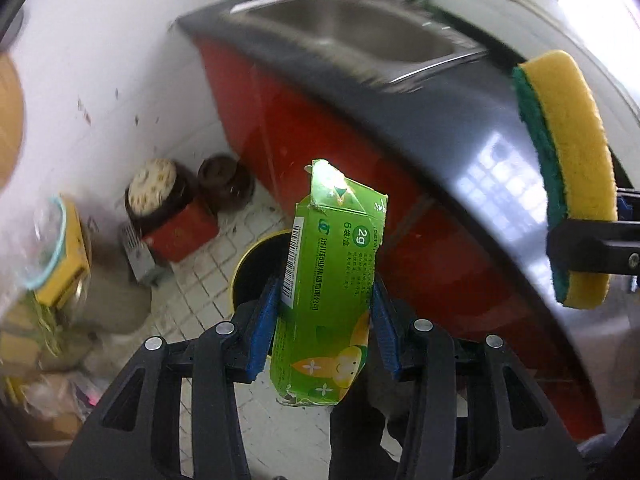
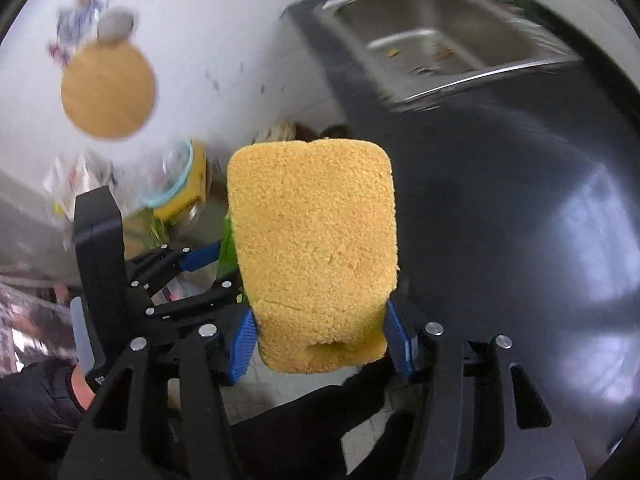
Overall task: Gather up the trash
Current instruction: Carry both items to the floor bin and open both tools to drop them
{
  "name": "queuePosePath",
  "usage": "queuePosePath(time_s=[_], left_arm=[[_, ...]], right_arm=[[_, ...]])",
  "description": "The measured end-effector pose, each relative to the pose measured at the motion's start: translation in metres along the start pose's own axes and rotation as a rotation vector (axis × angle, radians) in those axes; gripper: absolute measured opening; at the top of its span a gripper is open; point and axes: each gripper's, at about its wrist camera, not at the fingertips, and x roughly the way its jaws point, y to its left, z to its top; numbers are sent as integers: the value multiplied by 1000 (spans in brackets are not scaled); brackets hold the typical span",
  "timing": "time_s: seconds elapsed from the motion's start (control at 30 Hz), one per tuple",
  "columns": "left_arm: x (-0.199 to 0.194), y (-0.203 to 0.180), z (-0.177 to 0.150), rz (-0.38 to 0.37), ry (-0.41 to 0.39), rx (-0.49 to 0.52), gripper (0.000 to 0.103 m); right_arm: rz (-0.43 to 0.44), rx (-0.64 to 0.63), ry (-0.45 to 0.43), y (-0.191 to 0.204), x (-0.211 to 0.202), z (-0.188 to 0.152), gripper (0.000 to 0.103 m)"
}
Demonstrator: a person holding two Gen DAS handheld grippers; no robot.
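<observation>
My left gripper (image 1: 326, 316) is shut on a green cardboard box (image 1: 332, 280), holding it upright above a yellow-rimmed black bin (image 1: 252, 264) on the tiled floor. My right gripper (image 2: 320, 340) is shut on a yellow sponge (image 2: 316, 252) with a green scouring side, over the edge of the dark counter (image 2: 500, 208). The sponge also shows at the right of the left wrist view (image 1: 572, 168), held by the right gripper's black fingers (image 1: 588, 248). The left gripper shows in the right wrist view (image 2: 200, 268), left of the sponge, with a sliver of the green box (image 2: 228, 248).
A steel sink (image 1: 352, 36) is set into the dark counter above red cabinet fronts (image 1: 320, 140). Dark jars (image 1: 224, 182), a red box (image 1: 180, 228) and bags (image 1: 48, 300) stand on the floor by the white wall. A round wooden board (image 2: 108, 92) hangs on the wall.
</observation>
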Motion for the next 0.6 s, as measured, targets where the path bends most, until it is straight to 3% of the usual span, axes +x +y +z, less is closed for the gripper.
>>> queuePosePath(time_s=[0.27,0.4,0.47,0.5,0.53,0.6], left_arm=[[52,51,-2,-39,38,-91,44],[56,55,-7,-75,38,-99,46],[60,57,-8,-82,38,-82,57],[63,60,-9,-76,37,-77,76],[65,63,-9,-66,28,-72,81],[66,64,-10,-51,32,-56,81]], right_arm=[[-41,-49,129,24,82,24,55],[-48,-61,145,27,86,22,57],[-54,-66,165,24,91,27,64],[-51,-66,172,24,94,28,74],[-53,-64,169,25,94,32,77],[-45,-58,164,20,94,34,78]])
